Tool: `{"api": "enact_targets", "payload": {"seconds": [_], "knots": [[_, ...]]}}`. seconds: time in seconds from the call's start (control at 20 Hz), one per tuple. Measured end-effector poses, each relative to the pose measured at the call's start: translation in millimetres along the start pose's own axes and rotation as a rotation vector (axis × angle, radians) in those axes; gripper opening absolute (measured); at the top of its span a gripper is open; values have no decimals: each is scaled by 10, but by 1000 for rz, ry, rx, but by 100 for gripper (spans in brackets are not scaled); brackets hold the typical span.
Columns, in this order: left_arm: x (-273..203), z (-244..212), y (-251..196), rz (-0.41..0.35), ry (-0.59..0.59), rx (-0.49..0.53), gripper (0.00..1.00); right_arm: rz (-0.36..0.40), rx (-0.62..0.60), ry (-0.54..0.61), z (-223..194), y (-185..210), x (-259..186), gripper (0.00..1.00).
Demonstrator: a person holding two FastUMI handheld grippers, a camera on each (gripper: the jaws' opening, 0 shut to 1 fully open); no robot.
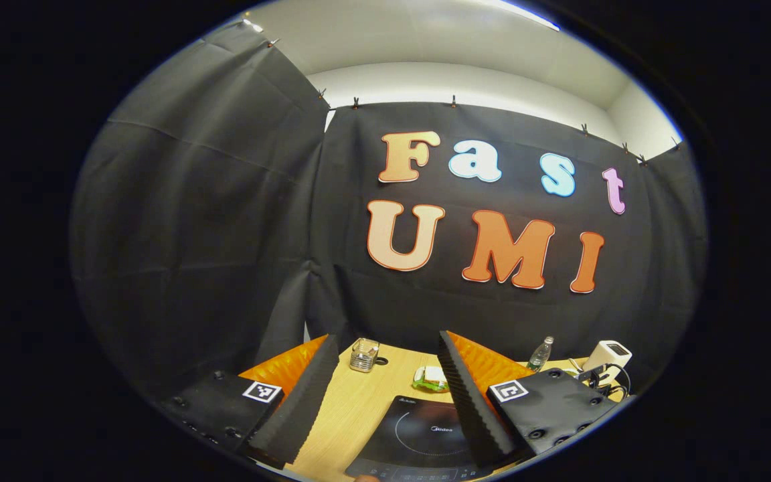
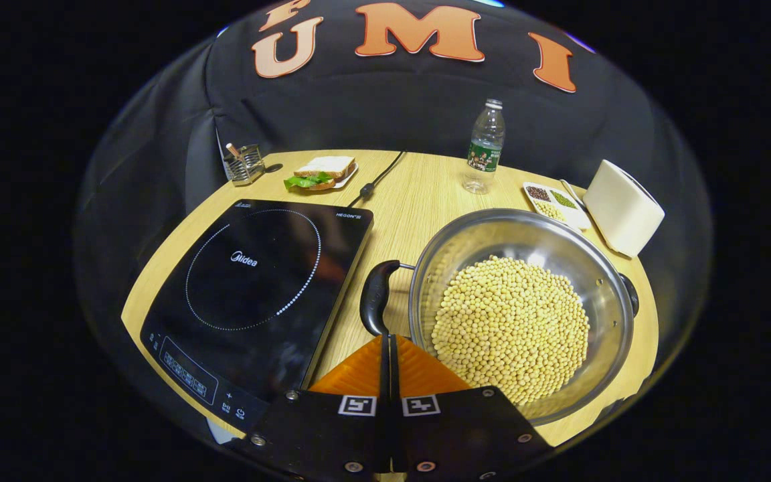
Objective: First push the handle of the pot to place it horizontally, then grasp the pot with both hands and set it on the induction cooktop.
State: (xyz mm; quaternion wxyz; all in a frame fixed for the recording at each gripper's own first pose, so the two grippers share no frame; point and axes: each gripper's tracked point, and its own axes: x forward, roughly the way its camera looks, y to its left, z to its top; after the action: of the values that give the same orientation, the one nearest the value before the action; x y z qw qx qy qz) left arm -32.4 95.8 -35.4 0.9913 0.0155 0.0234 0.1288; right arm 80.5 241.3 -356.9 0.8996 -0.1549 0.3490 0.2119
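We've got the right hand-held gripper (image 2: pixel 389 343) closed empty at the pot (image 2: pixel 523 311) handle (image 2: pixel 377 296) (left hand-held gripper (image 1: pixel 385 381) wide open), cooktop (image 2: pixel 251 294) nearby on the table (image 2: pixel 419 201).

light: i read even overhead light, bright ceiling strip (image 1: pixel 526 13) in left gripper view | glare: soft sheen on pot (image 2: pixel 600 281) wall and cooktop (image 2: pixel 251 294) glass | shadows: faint on worktop (image 2: pixel 419 194) | focus: sharp centre, i see strong fisheye bending at edges
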Motion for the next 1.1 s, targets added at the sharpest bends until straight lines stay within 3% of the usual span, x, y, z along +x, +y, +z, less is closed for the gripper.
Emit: {"api": "enact_targets", "payload": {"seconds": [0.35,0.65,0.9,1.1], "knots": [[-19,-180,-136,-36,55,0,98,0,-22,-34,71,37,67,0],[63,-419,-483,-106,117,-13,98,66,74,-66,169,5,-200,0],[217,-780,-1012,-215,205,-2,98,14,173,-144,332,-489,-520,0],[343,-1080,-1514,-314,280,-38,98,-89,207,-197,322,-1077,-763,0]]}}
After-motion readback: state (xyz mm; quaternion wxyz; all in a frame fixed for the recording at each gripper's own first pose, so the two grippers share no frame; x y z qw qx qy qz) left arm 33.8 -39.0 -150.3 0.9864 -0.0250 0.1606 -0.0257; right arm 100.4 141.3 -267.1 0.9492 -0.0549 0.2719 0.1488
